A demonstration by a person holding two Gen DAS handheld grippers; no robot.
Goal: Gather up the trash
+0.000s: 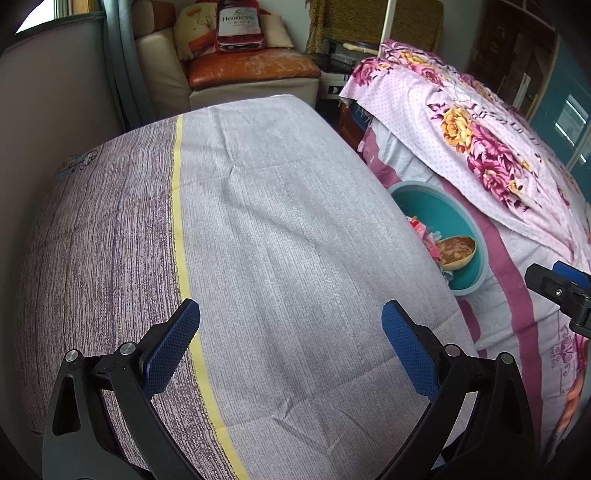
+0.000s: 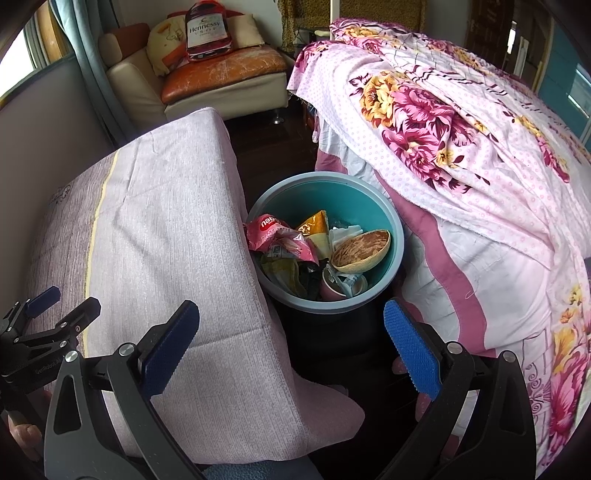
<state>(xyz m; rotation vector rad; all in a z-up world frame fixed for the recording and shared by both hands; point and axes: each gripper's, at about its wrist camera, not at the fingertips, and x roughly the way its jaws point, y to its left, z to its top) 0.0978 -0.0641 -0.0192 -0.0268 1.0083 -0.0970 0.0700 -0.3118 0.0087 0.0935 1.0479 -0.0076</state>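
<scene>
The teal bin (image 2: 373,206) stands on the dark floor in the gap between the grey-lilac covered table (image 2: 166,240) and the floral-covered bed (image 2: 461,147), hard against the table's right edge. It is round, teal inside with a paler grey-blue rim. It holds mixed trash heaped toward its near side: a crumpled pink snack wrapper (image 2: 275,230) with white lettering at the left wall, an orange-yellow foil packet (image 2: 314,223) behind it, white crumpled paper toward the back, a hollow brown half-shell (image 2: 360,251) lying tilted at the right, a pink cup (image 2: 330,288) near the front rim, and yellowish and dark scraps beneath. From the left wrist view the bin (image 1: 443,206) is only partly seen past the table's right edge, with the shell (image 1: 456,249) and a strip of pink wrapper visible.

The left gripper (image 1: 290,341) hangs above the table's cover, jaws spread wide, nothing between the blue pads. The right gripper (image 2: 291,343) sits over the table's near right corner and the floor in front of the bin, jaws likewise spread and empty.

A yellow stripe (image 1: 181,229) runs front to back across the table's cover. A cream sofa (image 2: 207,88) with an orange seat stands beyond the table's far edge, carrying a bottle-shaped Hennessy cushion (image 2: 207,31).
</scene>
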